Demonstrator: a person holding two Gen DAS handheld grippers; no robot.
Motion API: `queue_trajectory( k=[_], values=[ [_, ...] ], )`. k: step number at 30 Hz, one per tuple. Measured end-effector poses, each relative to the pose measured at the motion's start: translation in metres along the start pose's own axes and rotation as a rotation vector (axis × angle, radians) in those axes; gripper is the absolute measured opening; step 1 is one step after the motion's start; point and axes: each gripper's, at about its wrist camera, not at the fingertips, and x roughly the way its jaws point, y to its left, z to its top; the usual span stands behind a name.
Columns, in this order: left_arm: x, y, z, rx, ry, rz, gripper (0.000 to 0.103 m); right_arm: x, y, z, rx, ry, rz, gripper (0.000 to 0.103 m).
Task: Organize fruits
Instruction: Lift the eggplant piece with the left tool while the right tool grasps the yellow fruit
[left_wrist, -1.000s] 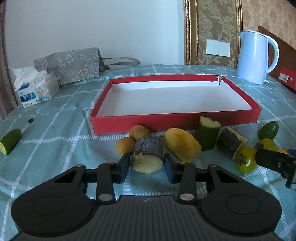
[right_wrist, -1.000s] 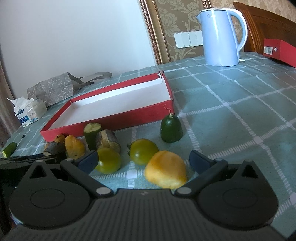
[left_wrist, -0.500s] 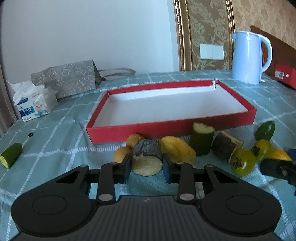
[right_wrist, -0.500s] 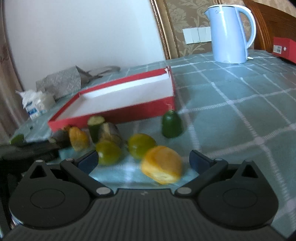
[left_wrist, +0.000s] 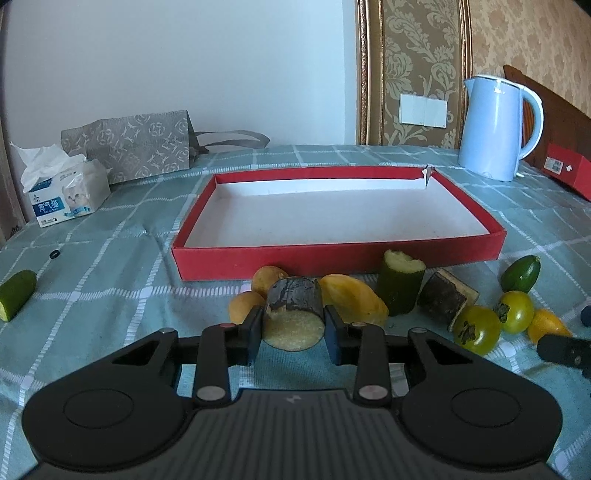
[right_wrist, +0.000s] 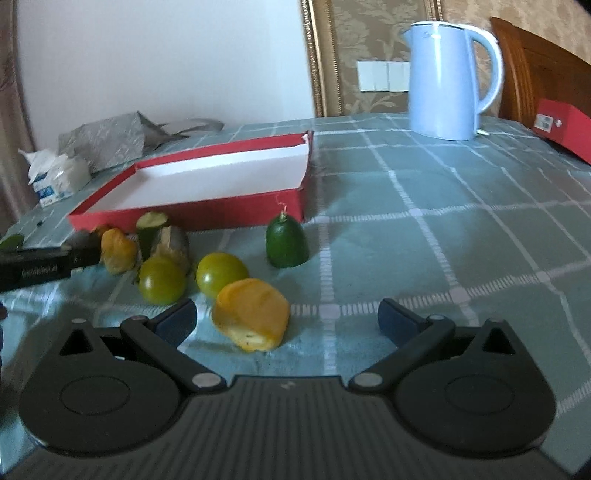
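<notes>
Left wrist view: left gripper closed on the cane stub, one pad against each side, cut face toward the camera; whether the stub is off the cloth cannot be told. Directly ahead, red tray, bare inside, with small yellow fruits and a mango crowding the stub. Best done by lifting straight up before moving forward, clearing the neighbours and the near wall of the tray, then setting down well inside. Firm, even squeeze advised; round bark likely to roll between flat pads. Right wrist view: right gripper spread wide, holding nothing, low over the cloth with a yellow piece between the fingers, nearer the left one. Green fruits just behind it. Centring on the piece before closing advised, to avoid nudging it sideways.
</notes>
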Motion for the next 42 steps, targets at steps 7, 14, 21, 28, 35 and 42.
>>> queue_trajectory(
  k=[7, 14, 21, 28, 35, 42],
  values=[
    [-0.001, 0.0, 0.0, -0.005, 0.0, -0.007, 0.033, 0.004, 0.007, 0.001, -0.08, 0.033, 0.022, 0.103],
    [-0.001, 0.0, 0.0, -0.007, -0.002, -0.014, 0.033, 0.01, 0.013, 0.003, -0.137, 0.056, 0.043, 0.103],
    [-0.003, 0.001, 0.0, -0.023, -0.007, -0.018, 0.033, 0.015, 0.02, 0.005, -0.191, 0.077, 0.026, 0.103],
    [-0.005, 0.003, 0.0, -0.031, -0.013, -0.026, 0.033, 0.014, 0.019, 0.004, -0.193, 0.077, 0.03, 0.103],
    [-0.006, 0.004, 0.0, -0.037, -0.016, -0.034, 0.034, 0.015, 0.021, 0.004, -0.168, 0.071, 0.019, 0.103],
    [-0.006, 0.005, 0.001, -0.042, -0.015, -0.035, 0.034, 0.005, 0.027, 0.005, -0.191, 0.067, 0.032, 0.067]
  ],
)
